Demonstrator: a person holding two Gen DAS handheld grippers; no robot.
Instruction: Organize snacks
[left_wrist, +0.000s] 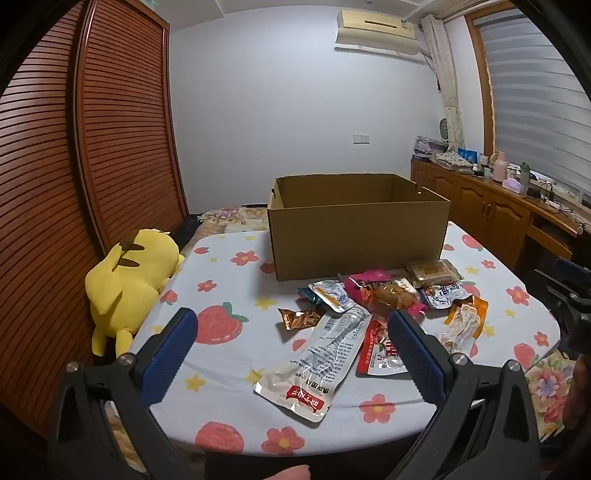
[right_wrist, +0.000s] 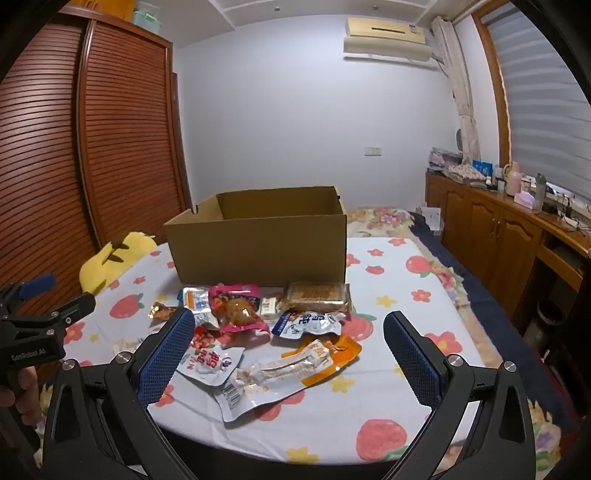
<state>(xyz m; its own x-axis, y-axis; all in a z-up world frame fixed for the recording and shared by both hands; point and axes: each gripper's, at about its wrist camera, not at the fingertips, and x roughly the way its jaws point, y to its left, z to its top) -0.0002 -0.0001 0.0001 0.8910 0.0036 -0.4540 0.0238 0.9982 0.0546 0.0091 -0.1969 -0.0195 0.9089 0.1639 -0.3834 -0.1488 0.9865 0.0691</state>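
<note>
Box (left_wrist: 356, 236) in the left wrist view: open-top cardboard, standing at the far side of the bench (left_wrist: 229, 373) under a flower-and-strawberry cloth. Only bare inner walls show; its floor is hidden by the near wall, so contents cannot be told. Snacks sit on the cloth just in front of it, none seen inside. Long white packet (left_wrist: 314, 363) lies flat, long axis running from near-left to far-right, red label end toward the camera. Red-and-white packet (left_wrist: 382, 354) is just right of it, partly behind the right pad. Pink pouch (left_wrist: 380, 291), small gold wrapper (left_wrist: 301, 318), orange-edged packet (left_wrist: 463, 325) and clear-wrapped cake (left_wrist: 434, 272) cluster nearer the box. Left tongs (left_wrist: 291, 350) tilt down over the near edge, pads wide apart, nothing between them touching. Yellow plush toy (left_wrist: 127, 280) lies off the bench's left edge.

Right wrist view: same box (right_wrist: 258, 243), left of centre, again only inner walls visible. Orange-edged packet (right_wrist: 291, 373) lies nearest, long axis near-left to far-right, barcode end toward the camera. Red-and-white packet (right_wrist: 210, 363) touches its left end. Pink pouch (right_wrist: 236, 310) and cake (right_wrist: 317, 295) are against the box's front. Right tongs (right_wrist: 290, 350) angle down, pads spread wide, holding nothing. Left tongs (right_wrist: 48, 295) show at the left edge with a hand (right_wrist: 16, 387) on the grip.
</note>
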